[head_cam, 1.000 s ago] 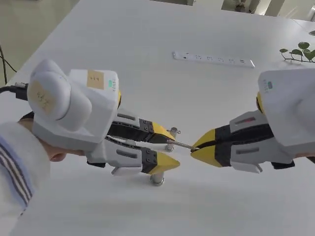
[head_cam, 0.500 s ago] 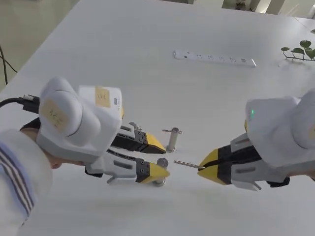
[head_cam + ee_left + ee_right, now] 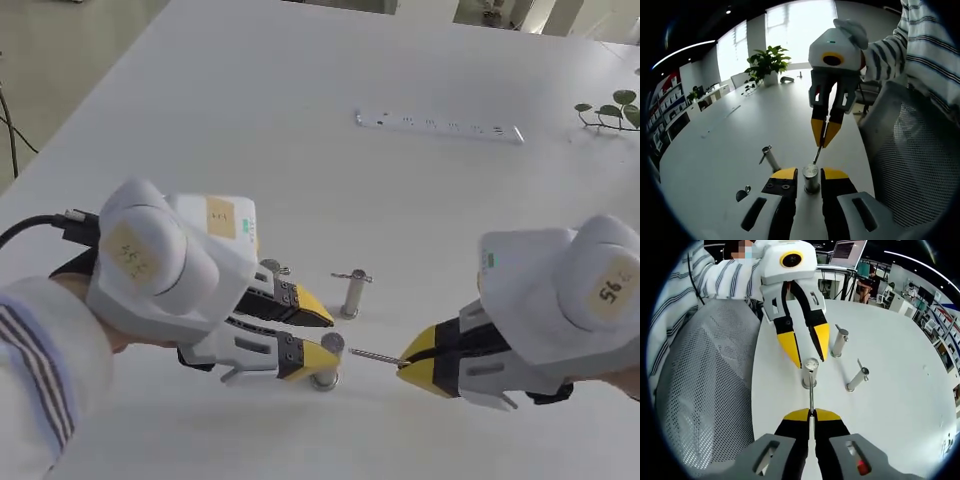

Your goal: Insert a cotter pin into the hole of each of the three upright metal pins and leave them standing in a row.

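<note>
An upright metal pin (image 3: pixel 324 362) (image 3: pixel 811 178) (image 3: pixel 810 372) stands near the table's front edge. My left gripper (image 3: pixel 325 335) (image 3: pixel 810 172) is open, one yellow jaw on each side of this pin, with small gaps. My right gripper (image 3: pixel 405 362) (image 3: pixel 811 413) is shut on a thin cotter pin (image 3: pixel 375 356) (image 3: pixel 811 392), whose tip reaches the pin's head. A second pin (image 3: pixel 352 293) (image 3: pixel 771 158) (image 3: pixel 857 379) farther back carries a cotter pin through its top. A third pin (image 3: pixel 839 341) stands beside the left gripper.
A white power strip (image 3: pixel 438 126) lies far back on the white table (image 3: pixel 250 130). A potted plant's leaves (image 3: pixel 608 108) show at the far right. A mesh chair (image 3: pixel 705 365) (image 3: pixel 910 150) stands beyond the table's near edge.
My right gripper has carried the cotter pin from beside the rear pin to the front pin's head. The left gripper has shifted so that its jaws flank the front pin.
</note>
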